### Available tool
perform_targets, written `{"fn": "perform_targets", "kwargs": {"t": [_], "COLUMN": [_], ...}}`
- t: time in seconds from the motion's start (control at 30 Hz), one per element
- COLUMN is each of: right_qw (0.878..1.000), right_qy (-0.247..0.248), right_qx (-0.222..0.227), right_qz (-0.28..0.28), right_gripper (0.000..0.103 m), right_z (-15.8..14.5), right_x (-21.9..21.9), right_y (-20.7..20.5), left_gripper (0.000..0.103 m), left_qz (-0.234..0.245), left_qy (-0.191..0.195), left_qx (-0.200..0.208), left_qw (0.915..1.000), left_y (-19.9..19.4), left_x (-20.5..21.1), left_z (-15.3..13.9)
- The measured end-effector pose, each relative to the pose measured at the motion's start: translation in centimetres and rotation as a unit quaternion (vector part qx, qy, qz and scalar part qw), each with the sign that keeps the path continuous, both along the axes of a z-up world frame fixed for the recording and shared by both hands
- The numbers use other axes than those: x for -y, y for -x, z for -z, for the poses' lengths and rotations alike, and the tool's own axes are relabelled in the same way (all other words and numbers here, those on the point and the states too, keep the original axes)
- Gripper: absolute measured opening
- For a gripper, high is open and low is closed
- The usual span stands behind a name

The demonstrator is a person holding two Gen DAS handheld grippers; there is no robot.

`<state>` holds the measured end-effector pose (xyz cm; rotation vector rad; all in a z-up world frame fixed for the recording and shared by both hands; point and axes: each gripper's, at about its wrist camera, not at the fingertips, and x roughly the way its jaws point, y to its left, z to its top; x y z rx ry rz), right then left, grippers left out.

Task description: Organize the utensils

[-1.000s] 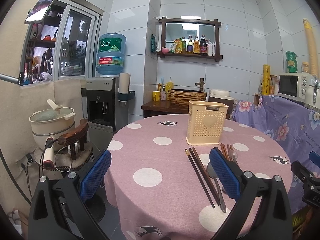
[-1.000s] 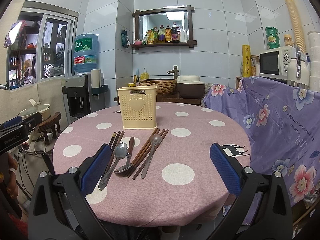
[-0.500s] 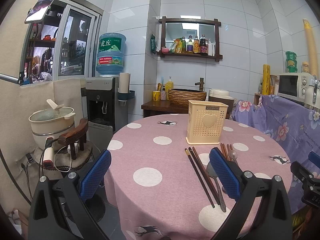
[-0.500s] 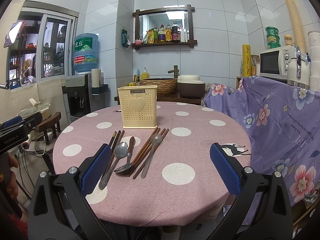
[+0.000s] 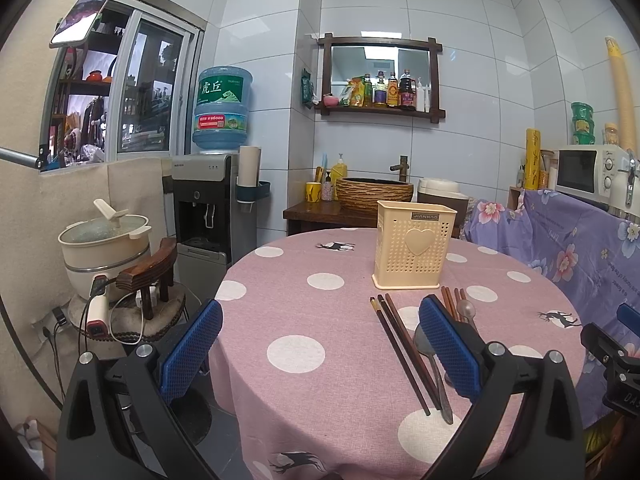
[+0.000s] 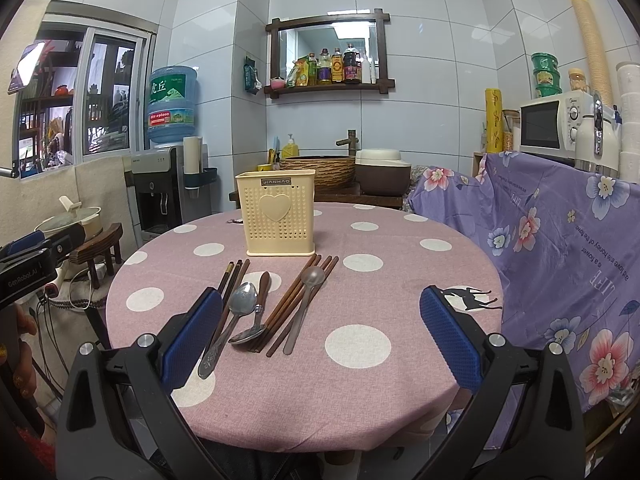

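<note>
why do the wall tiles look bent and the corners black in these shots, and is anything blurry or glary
Both wrist views are fisheye, so tile lines bow outward and a black ring fills the corners. Right wrist view: the utensil holder and spoons are sharp, under soft even light with faint shadows. Left wrist view: the mirror reflects a ceiling light, with only mild glare.

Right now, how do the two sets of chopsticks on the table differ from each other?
The left chopsticks are very dark, while the right chopsticks are reddish brown. The left chopsticks lie beside the big steel spoon, partly behind the right gripper finger; the right chopsticks lie in the open, under the matte spoon. Both sets lie flat before the holder, tips toward it.
</note>
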<state>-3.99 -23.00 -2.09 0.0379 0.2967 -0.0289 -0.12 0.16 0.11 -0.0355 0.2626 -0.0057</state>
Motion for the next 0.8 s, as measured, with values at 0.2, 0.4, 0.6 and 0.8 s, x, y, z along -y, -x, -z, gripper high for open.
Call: {"fn": "perform_targets", "kwargs": {"t": [0.2,0.4,0.6,0.8], "right_qw": [1.000,0.999,0.996,0.992], "right_qy": [0.000,-0.002,-0.009,-0.005], "right_qx": [-0.001,-0.041,-0.080,-0.124], "right_qz": [-0.001,0.016,0.028,0.022], "right_gripper": [0.098,0.098,0.098,0.098], "right_z": [0.3,1.3,3.3,4.7], "right_x": [-0.3,-0.1,1.2,1.8], "right_y": [0.0,-1.9,-4.9,-7.8], "left_gripper": [0.098,0.098,0.098,0.098], "left_qz": [-0.001,-0.002,0.007,0.017], "left_qy": [-0.001,-0.001,-0.018,-0.010], "left_qx": [0.000,-0.039,-0.110,-0.162], "left_qw": [1.0000,0.9992,0.9938,0.9867], "left_y": [0.0,-2.1,-5.7,-8.3], "left_x": [0.0,0.1,0.3,0.1], "left_z": [0.0,1.0,3.4,4.9]}}
